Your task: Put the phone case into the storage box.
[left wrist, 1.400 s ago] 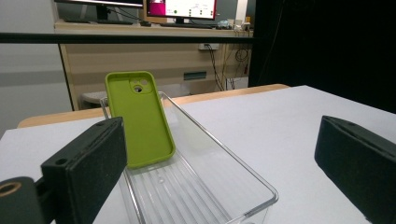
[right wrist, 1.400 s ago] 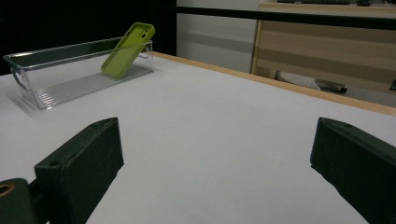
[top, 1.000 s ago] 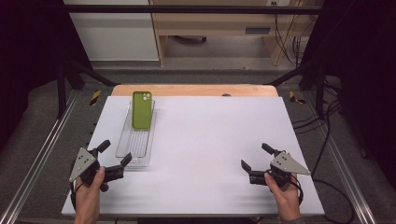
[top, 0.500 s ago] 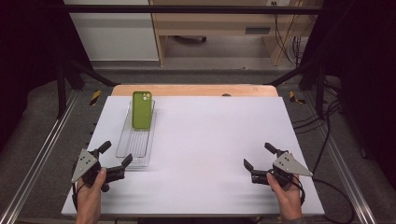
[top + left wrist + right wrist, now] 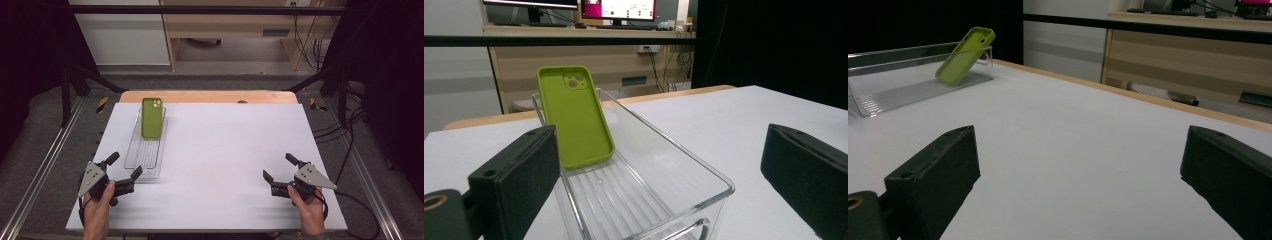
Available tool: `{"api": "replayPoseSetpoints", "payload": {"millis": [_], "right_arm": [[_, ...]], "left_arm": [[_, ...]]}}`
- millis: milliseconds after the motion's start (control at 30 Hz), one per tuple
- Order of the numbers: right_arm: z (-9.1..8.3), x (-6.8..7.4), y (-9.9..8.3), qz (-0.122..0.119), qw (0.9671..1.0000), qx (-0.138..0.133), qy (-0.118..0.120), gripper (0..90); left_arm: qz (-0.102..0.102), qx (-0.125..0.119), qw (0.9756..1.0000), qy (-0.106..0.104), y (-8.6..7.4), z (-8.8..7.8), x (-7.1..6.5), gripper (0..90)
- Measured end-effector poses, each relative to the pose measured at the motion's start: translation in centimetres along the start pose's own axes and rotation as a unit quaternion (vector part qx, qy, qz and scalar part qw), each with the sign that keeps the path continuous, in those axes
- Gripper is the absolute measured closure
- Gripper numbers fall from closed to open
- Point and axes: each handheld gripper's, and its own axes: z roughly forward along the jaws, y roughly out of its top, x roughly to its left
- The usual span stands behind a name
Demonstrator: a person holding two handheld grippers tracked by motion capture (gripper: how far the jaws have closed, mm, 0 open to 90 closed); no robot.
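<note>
green phone case [image 5: 575, 116], smooth, rounded corners, leaning in clear ribbed tray [image 5: 664, 165].

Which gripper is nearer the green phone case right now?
Left. The left gripper sits at the clear tray's near end, facing the green phone case; the right gripper is across the table.

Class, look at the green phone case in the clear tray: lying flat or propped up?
Propped up. The phone case leans tilted against the far end of the tray, its lower edge on the tray floor.

The high view looks down from above the near side of the bench [image 5: 225, 150]. Both gripper views sit low, facing far. All share the green phone case [image 5: 151, 117].
</note>
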Motion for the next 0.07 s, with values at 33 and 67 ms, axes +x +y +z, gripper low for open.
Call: {"api": "replayPoseSetpoints", "payload": {"millis": [33,67], "right_arm": [[0.02,0.02,-0.02,0.0,1.0,0.001,0.0,2.4],[0.05,0.03,-0.02,0.001,1.0,0.001,0.0,2.4]], "left_arm": [[-0.001,-0.001,1.0,0.001,-0.02,-0.01,0.02,2.2],[-0.001,-0.002,1.0,0.001,-0.03,-0.02,0.05,2.2]]}}
